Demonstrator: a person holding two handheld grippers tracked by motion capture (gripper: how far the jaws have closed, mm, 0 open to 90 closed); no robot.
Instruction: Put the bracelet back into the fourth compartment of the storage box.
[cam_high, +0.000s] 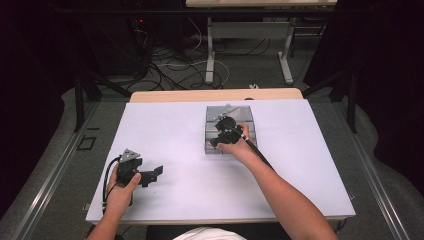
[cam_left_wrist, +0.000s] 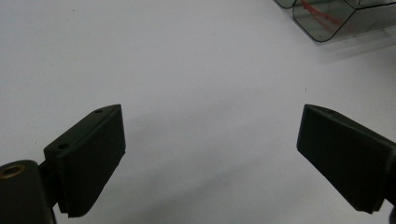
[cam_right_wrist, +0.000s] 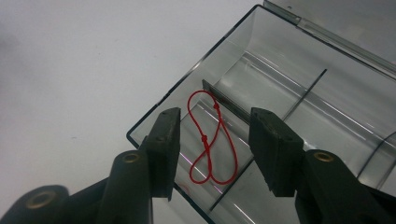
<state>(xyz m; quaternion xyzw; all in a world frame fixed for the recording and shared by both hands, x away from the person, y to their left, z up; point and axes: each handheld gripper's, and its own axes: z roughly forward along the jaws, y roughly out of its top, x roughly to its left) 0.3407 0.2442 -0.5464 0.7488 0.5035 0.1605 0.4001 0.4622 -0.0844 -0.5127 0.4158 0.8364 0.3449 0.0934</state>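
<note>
A clear plastic compartment box (cam_high: 247, 116) lies open on the white table (cam_high: 175, 130). In the right gripper view a thin red knotted string loop (cam_right_wrist: 210, 140) lies on the floor of the box's corner compartment (cam_right_wrist: 154, 114). My right gripper (cam_right_wrist: 214, 144) hovers just over that compartment, jaws open, one on each side of the loop, holding nothing. In the high view the right gripper (cam_high: 226, 131) is over the box. My left gripper (cam_high: 150, 175) rests low over bare table at the front left, jaws wide open and empty (cam_left_wrist: 210, 149).
A corner of the box (cam_left_wrist: 327, 21) with red string inside shows at the top right of the left gripper view. Thin dividers (cam_right_wrist: 303, 95) split the box into several compartments. Beyond the table stand desk legs and floor cables (cam_high: 210, 60).
</note>
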